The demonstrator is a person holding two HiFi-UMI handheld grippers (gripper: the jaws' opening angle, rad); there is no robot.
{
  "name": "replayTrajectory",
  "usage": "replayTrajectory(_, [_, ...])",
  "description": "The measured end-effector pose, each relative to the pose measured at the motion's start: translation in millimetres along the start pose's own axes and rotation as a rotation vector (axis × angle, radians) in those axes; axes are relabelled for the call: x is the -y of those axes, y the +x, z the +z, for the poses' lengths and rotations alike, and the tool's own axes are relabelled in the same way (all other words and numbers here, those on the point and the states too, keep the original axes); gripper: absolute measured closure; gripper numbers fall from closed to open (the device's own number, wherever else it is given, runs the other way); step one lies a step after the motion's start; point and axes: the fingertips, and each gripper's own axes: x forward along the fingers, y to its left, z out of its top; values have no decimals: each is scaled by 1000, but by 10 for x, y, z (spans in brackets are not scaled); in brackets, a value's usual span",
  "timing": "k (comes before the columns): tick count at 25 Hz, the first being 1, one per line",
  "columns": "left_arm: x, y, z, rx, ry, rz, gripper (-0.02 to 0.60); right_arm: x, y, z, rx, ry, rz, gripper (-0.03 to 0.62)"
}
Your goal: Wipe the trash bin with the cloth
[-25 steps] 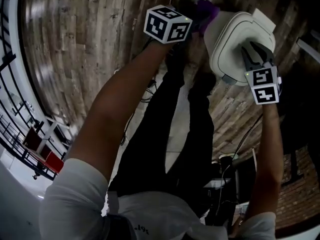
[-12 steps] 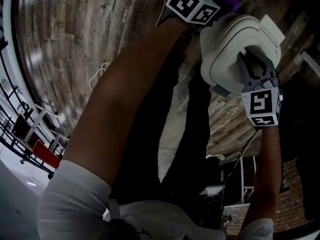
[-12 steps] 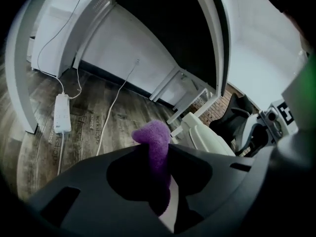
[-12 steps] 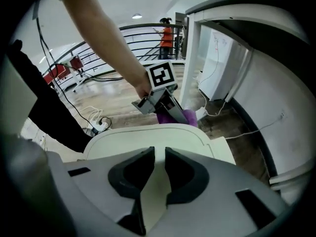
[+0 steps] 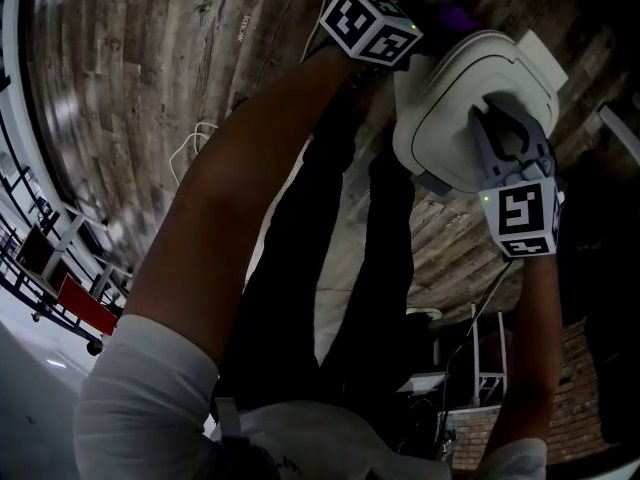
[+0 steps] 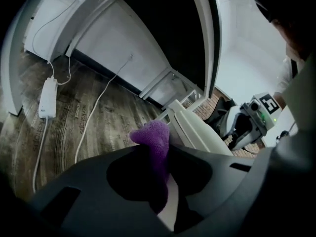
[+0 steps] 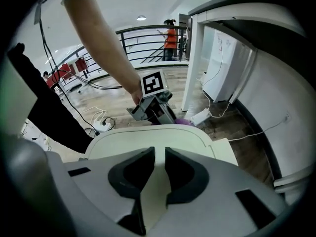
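The white trash bin stands on the wood floor, lid shut. My left gripper is shut on a purple cloth and holds it at the bin's far edge. In the left gripper view the cloth sticks up between the jaws, with the bin just behind it. My right gripper sits on the near side of the lid. Its jaws have just been closing, and in the right gripper view a cream strip of the bin lid is pinched between them.
White cables and a power adaptor lie on the floor beside a white cabinet. A power strip lies to the left. The person's dark trouser legs stand next to the bin. A railing and a distant person are behind.
The left gripper with the cloth has moved up the picture to the bin's far edge. The right gripper's spread jaws have closed onto the lid. The bin now sits a little lower left.
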Motion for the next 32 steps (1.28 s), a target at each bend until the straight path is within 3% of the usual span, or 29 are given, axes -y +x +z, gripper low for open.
replayTrajectory(8, [192,-246,-448,-32,16,-52,494,22,10,-7,12,57,0,522])
replayTrajectory(19, [468,-464,-1142,-46,38,-9,494,28,11,-7,7,69,-9,522])
replayTrajectory(27, [626,-548,-1445,-52,64,35,494,26,8,1,8,63,-18,522])
replayTrajectory(32, [776,-610,-1768,-124,109,31,494,26,11,-6,10,54,-19,522])
